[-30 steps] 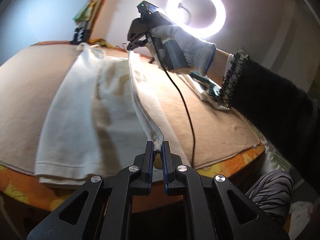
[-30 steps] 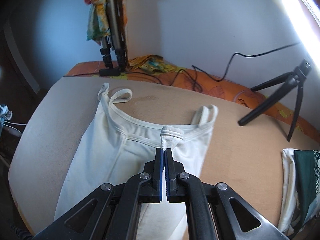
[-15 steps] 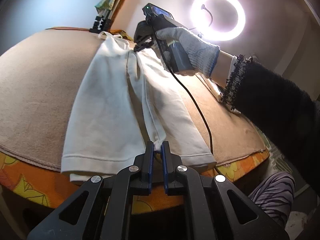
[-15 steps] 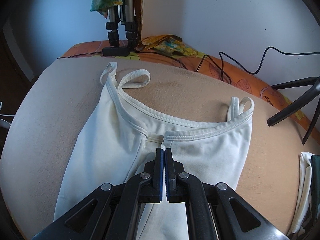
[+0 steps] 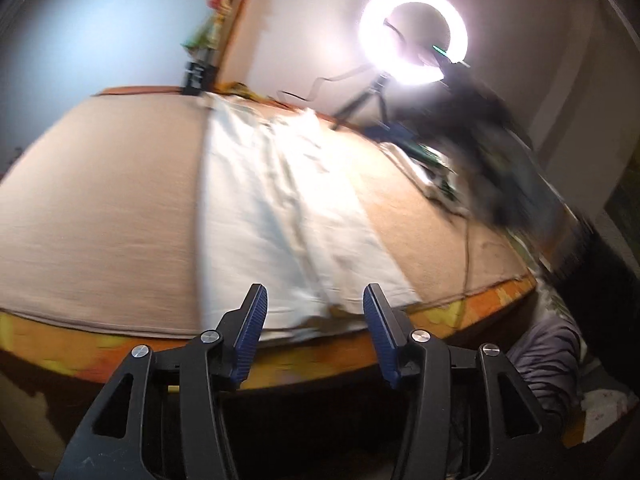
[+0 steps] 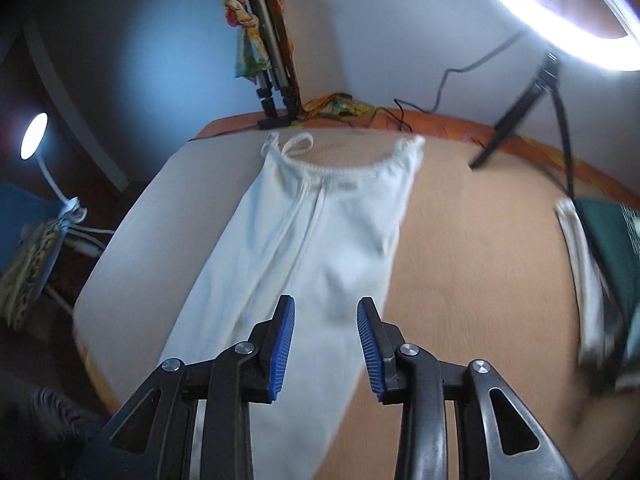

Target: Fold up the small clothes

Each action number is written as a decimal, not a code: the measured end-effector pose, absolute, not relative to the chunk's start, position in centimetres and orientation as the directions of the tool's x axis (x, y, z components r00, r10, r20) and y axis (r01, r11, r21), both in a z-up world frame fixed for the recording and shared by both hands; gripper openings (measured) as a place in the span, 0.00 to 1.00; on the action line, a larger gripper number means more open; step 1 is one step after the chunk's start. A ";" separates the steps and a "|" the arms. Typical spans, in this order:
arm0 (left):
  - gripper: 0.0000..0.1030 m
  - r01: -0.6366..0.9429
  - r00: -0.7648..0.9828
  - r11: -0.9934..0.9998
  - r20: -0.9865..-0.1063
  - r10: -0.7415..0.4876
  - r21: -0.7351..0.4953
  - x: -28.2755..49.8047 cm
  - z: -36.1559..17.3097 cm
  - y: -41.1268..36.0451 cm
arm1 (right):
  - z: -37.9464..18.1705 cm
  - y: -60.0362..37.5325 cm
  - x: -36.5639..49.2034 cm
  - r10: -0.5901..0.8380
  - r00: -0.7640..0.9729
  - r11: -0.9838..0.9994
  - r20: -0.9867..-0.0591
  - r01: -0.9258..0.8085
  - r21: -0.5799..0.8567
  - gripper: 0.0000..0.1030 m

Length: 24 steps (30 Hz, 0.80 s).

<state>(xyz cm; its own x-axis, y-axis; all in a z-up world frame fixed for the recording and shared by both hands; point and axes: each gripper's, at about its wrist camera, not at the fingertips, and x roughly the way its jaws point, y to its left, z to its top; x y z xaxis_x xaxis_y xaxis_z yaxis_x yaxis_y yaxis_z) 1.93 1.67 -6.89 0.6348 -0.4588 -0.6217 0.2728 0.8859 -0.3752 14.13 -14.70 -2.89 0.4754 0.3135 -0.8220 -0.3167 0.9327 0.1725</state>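
A white tank top (image 5: pixel 288 216) lies flat on the beige table cover (image 5: pixel 100 216), both long sides folded in to meet along a middle seam. It also shows in the right wrist view (image 6: pixel 320 236), straps at the far end. My left gripper (image 5: pixel 312 300) is open and empty just above the hem at the near table edge. My right gripper (image 6: pixel 325 308) is open and empty, raised above the top's lower half. The right gripper and arm (image 5: pixel 480 120) are a dark blur at the right of the left wrist view.
A ring light (image 5: pixel 414 36) on a black tripod (image 6: pixel 516 112) stands at the far edge. A second tripod (image 6: pixel 272 76) draped with patterned cloth stands at the far corner. A stack of folded clothes (image 6: pixel 600 248) lies at the right. Cables (image 6: pixel 400 116) run along the back.
Both grippers have opened and let go of the white top. Both have pulled back and up from it. The top now lies flat with both sides folded in.
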 end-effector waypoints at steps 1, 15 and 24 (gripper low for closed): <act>0.48 0.254 0.635 0.896 -0.636 -0.439 -0.365 2.2 -6.9 2.6 | -3.2 -15.3 12.4 0.319 0.468 0.931 -0.824 -0.315 0.182 0.34; 0.43 0.106 0.461 0.848 -0.730 -0.505 -0.520 6.0 -11.7 6.4 | -11.3 -16.7 0.6 0.473 0.259 0.868 -0.842 -0.299 0.396 0.32; 0.03 0.116 0.454 0.813 -0.697 -0.554 -0.571 6.3 -11.8 6.1 | -12.2 -16.5 0.3 0.518 0.238 0.844 -0.821 -0.300 0.445 0.00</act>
